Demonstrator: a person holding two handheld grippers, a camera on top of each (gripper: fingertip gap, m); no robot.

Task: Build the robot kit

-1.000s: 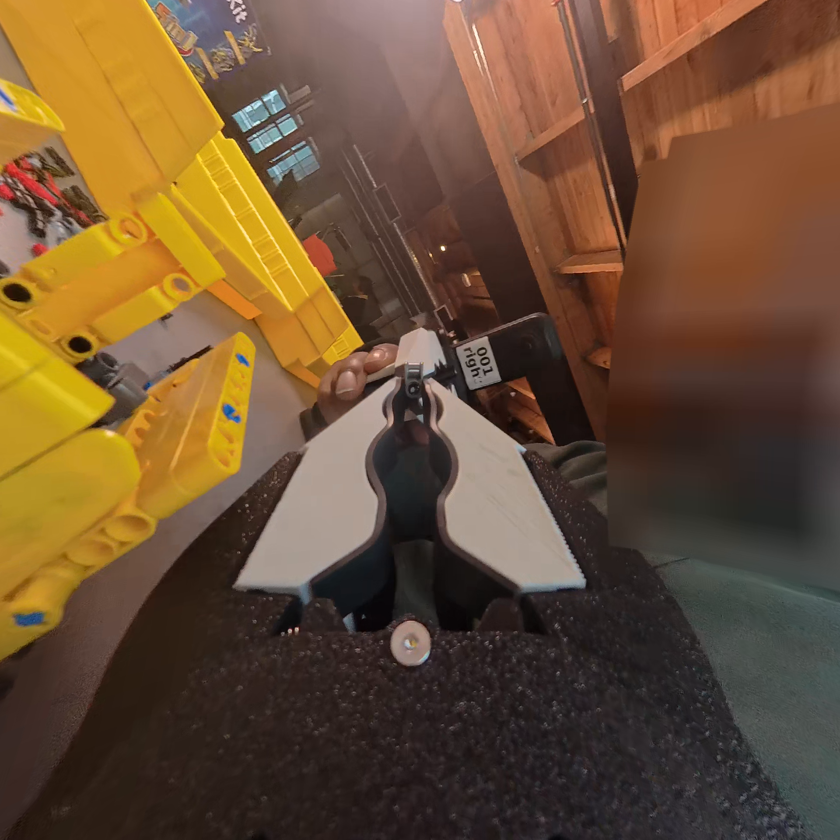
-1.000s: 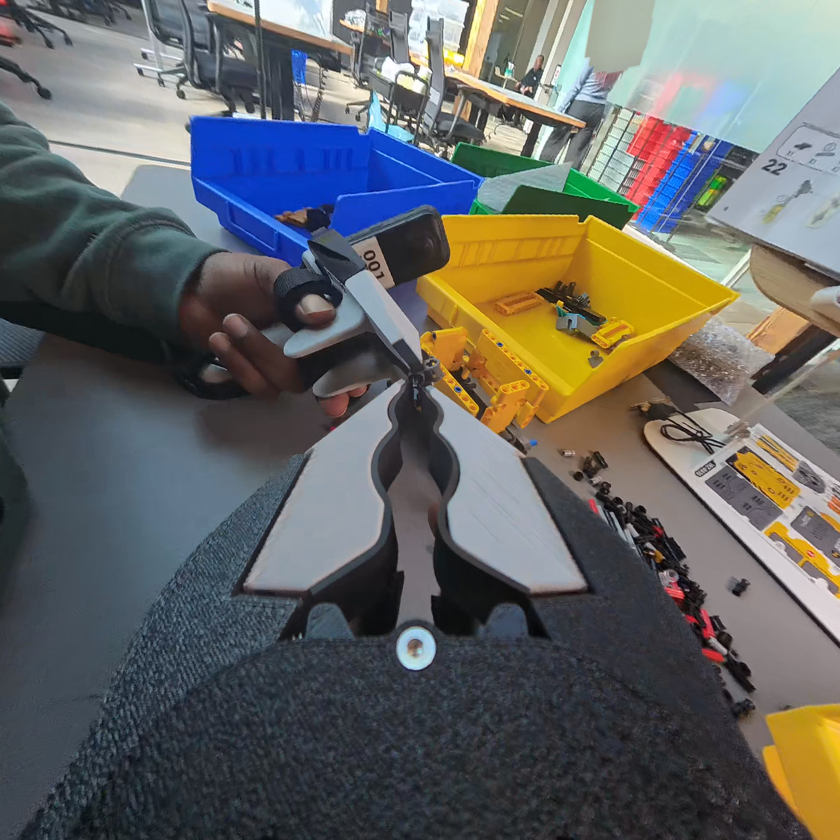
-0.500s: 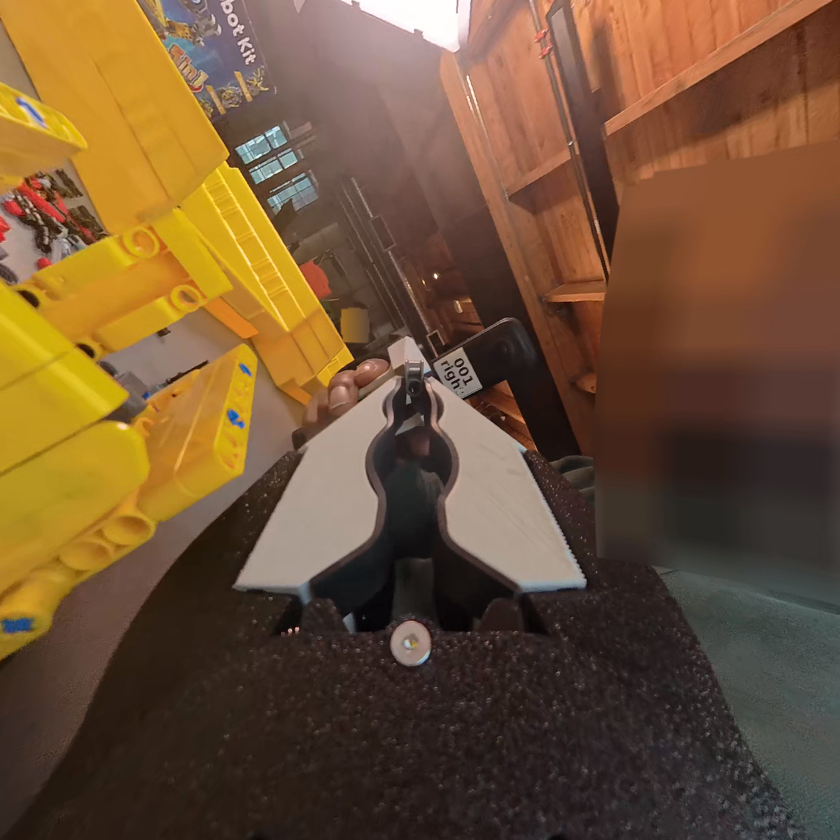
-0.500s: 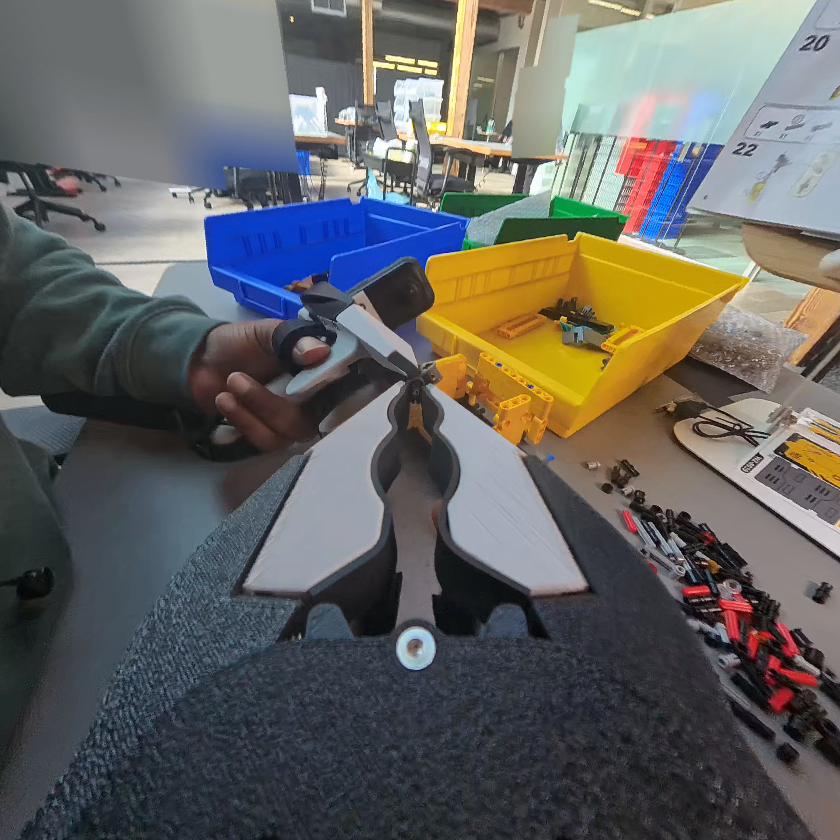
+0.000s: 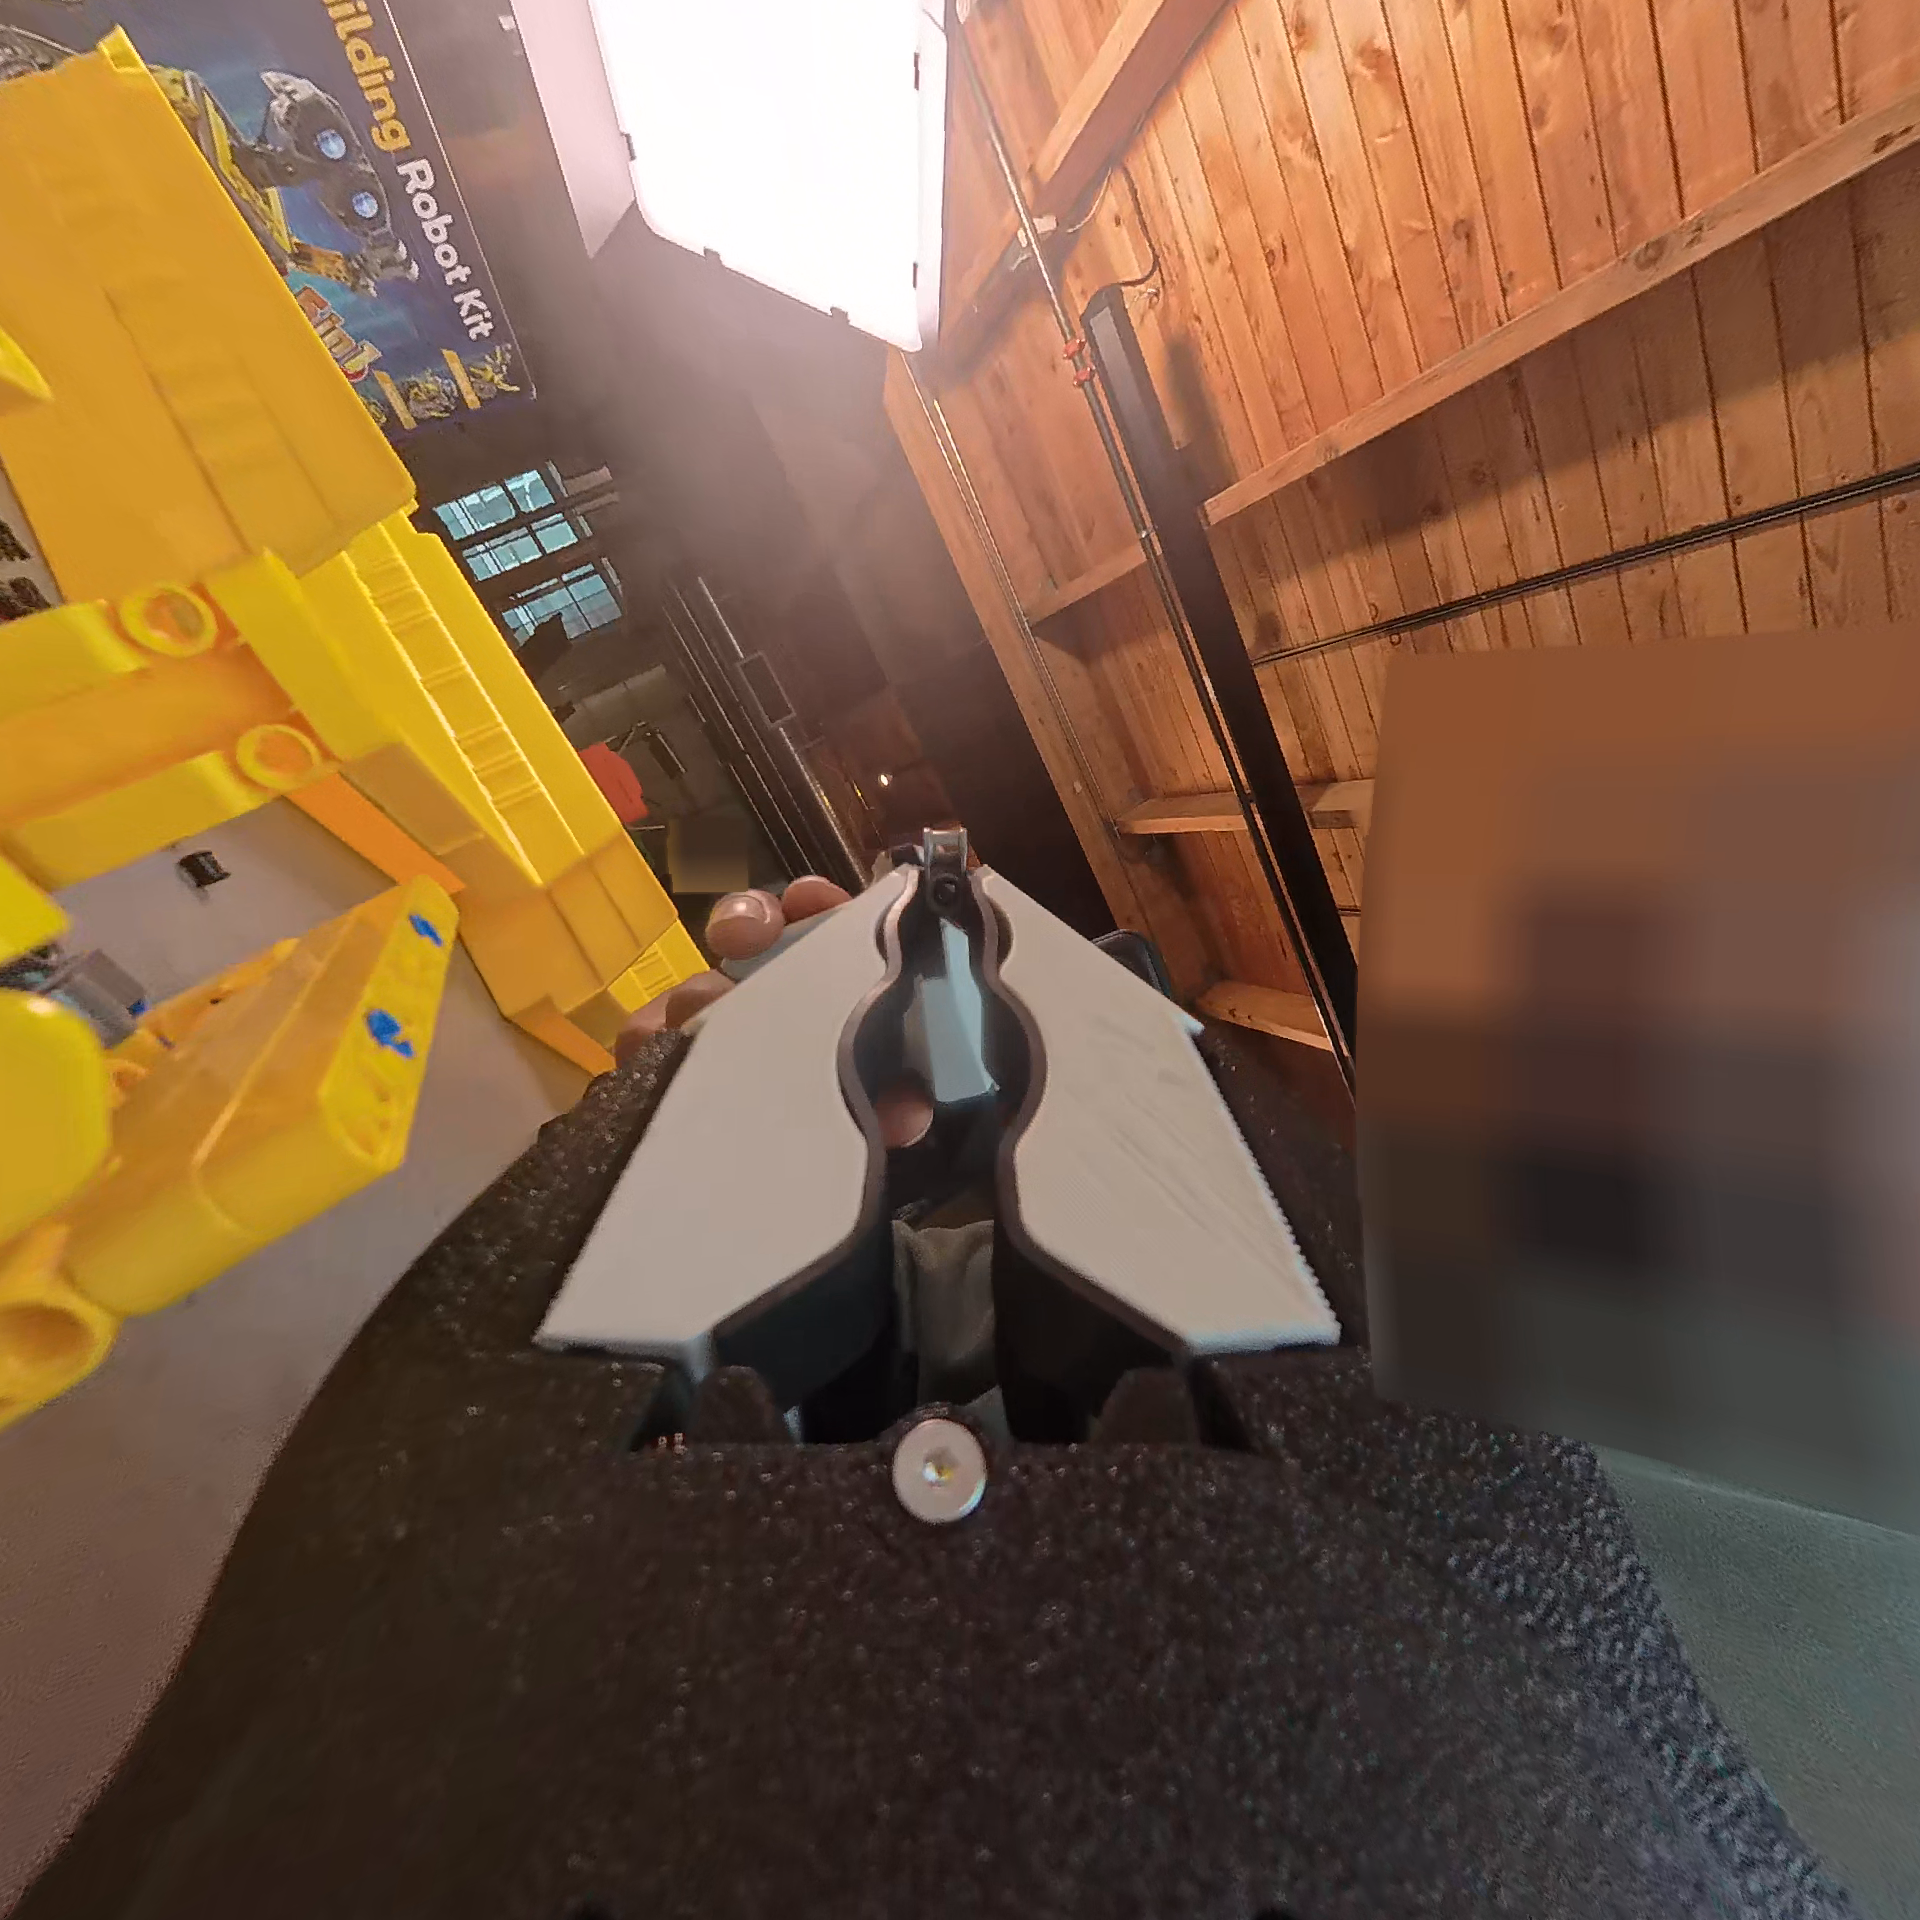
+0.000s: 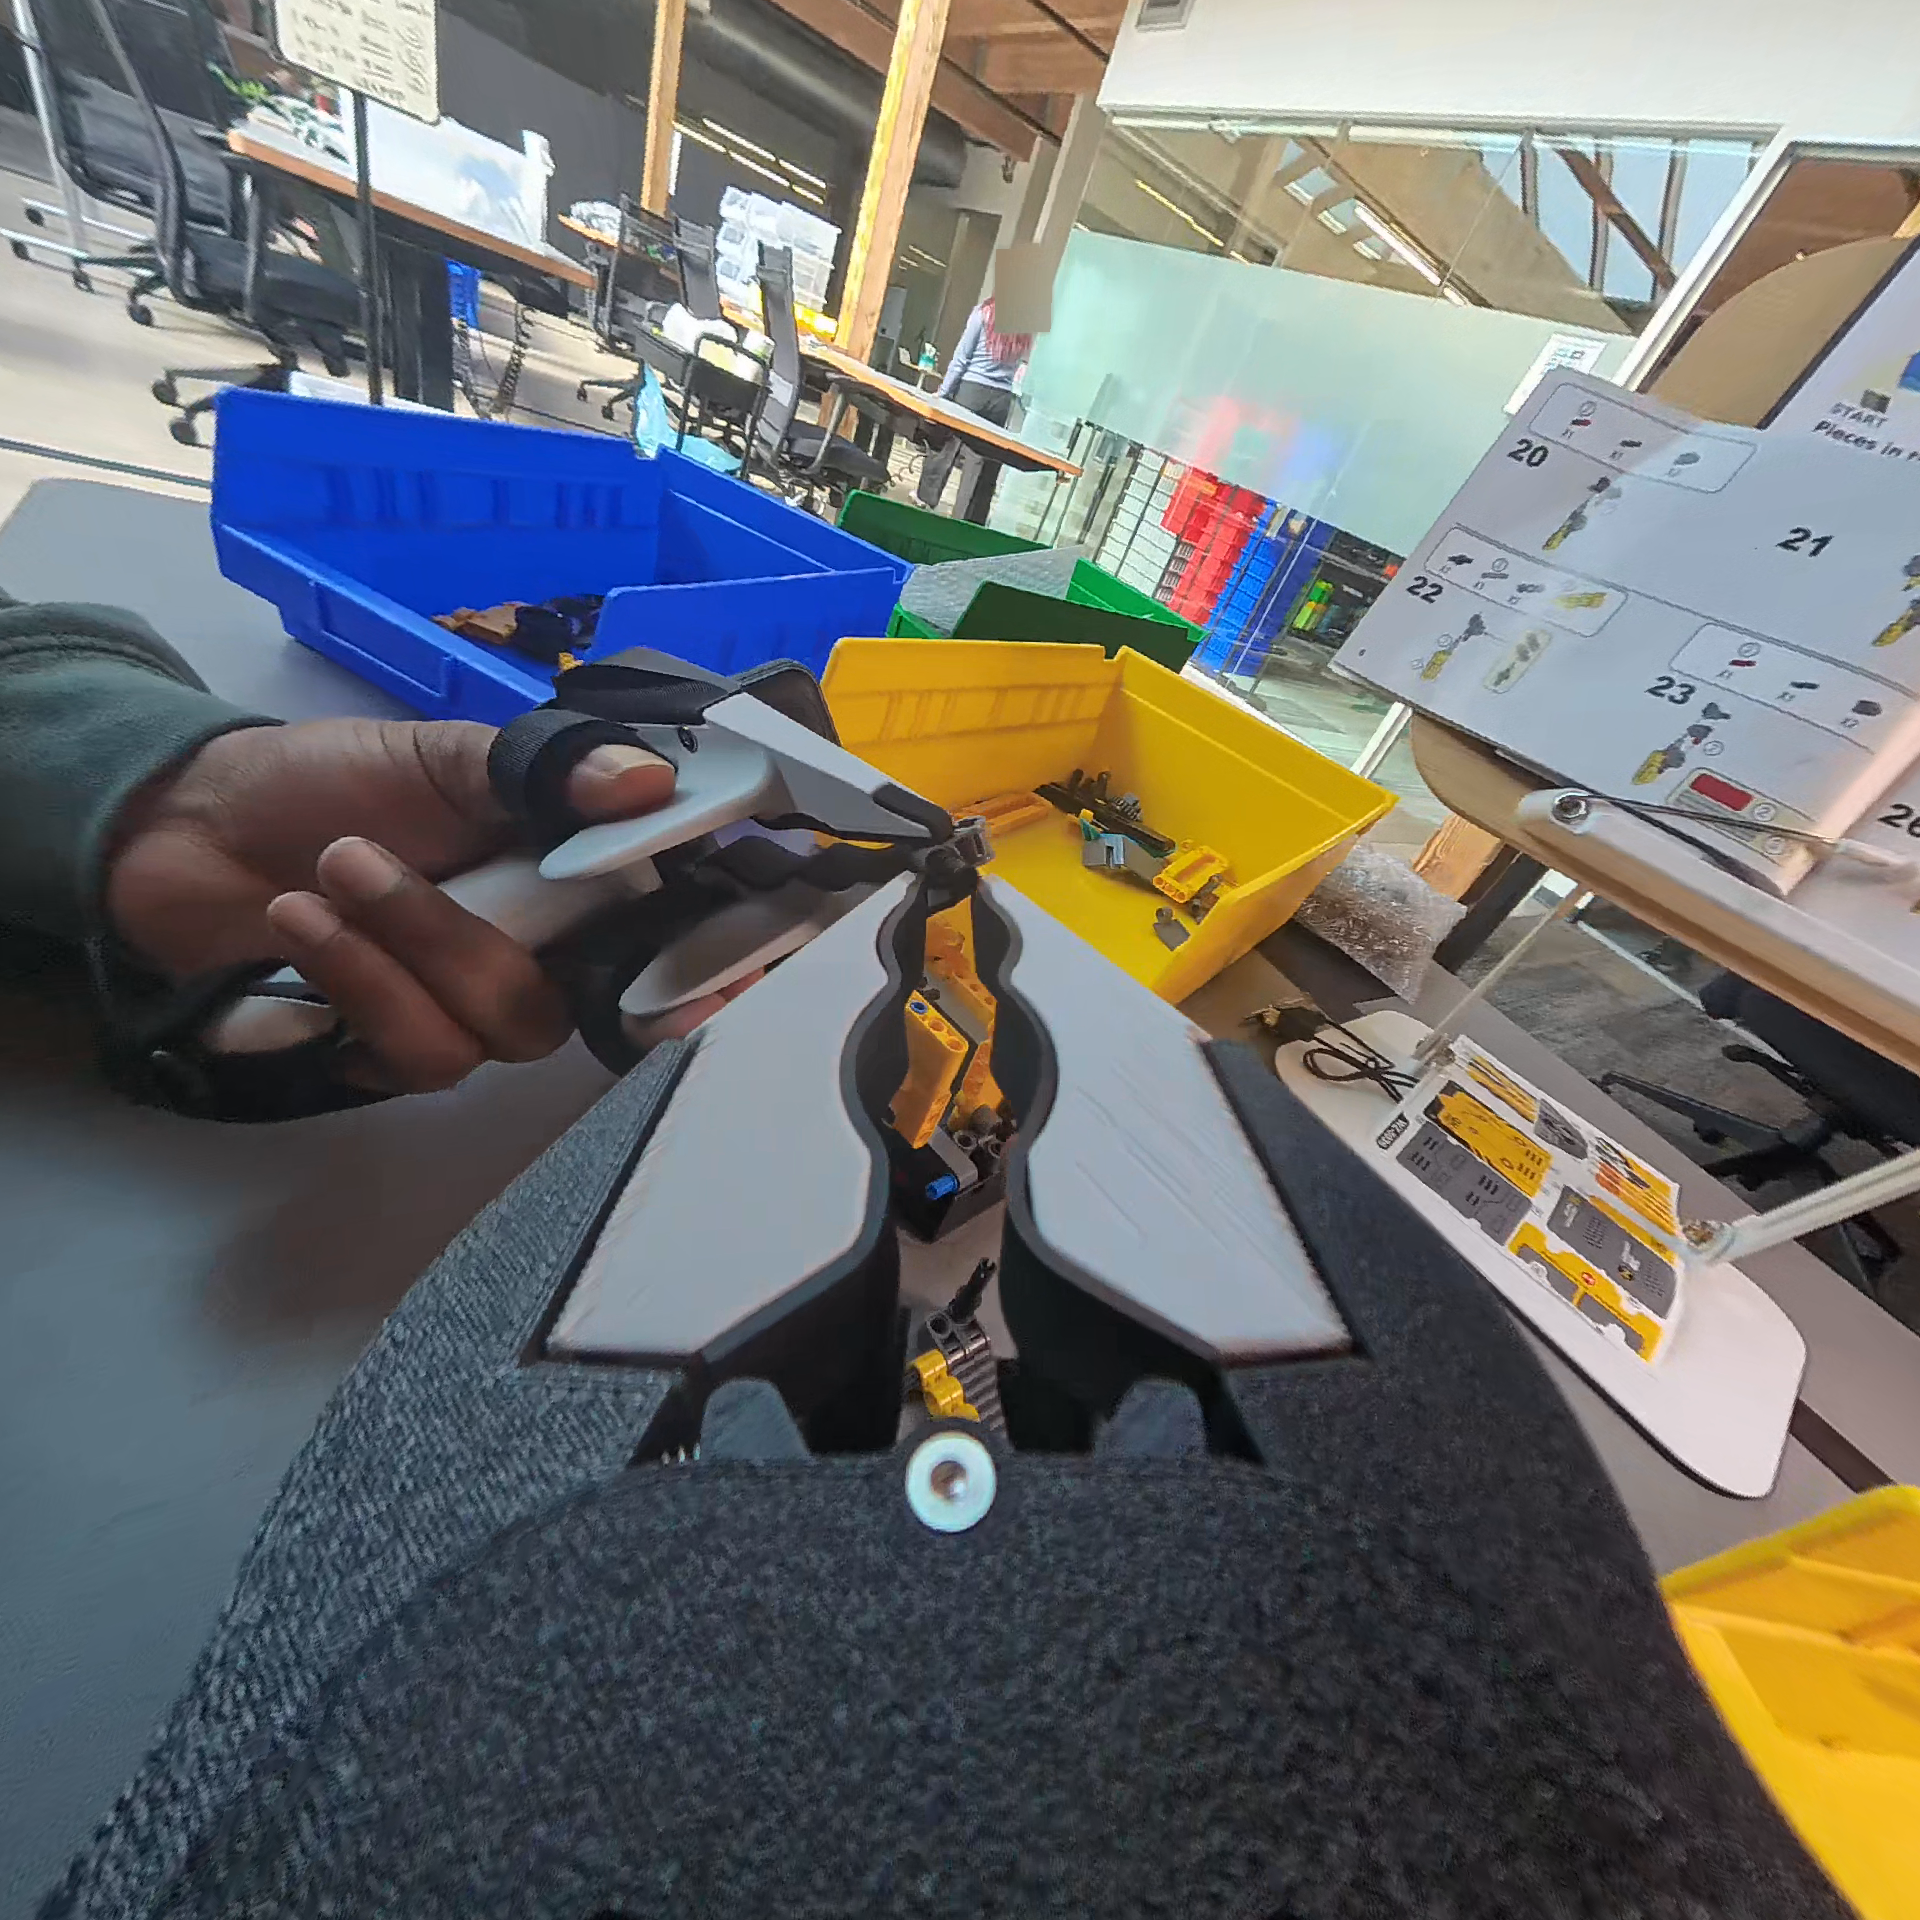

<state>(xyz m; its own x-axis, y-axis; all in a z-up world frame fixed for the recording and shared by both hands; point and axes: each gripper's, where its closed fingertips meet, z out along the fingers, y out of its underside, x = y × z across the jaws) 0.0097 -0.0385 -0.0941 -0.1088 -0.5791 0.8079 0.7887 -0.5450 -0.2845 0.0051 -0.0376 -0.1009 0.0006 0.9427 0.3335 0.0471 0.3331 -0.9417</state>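
Left gripper (image 5: pixel 943 896) and right gripper (image 6: pixel 948 883) meet tip to tip at centre frame, both clenched on one small grey plastic connector (image 5: pixel 943 844). As I judge it, any twist between them could flick it loose.

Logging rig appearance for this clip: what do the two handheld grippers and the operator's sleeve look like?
Both grippers share one design: the left gripper and right gripper have pale grey ribbed fingers with wavy black inner edges, on a speckled black body with a silver screw. From the right wrist view, the left has grey handles, a black finger strap. The sleeve is dark green.
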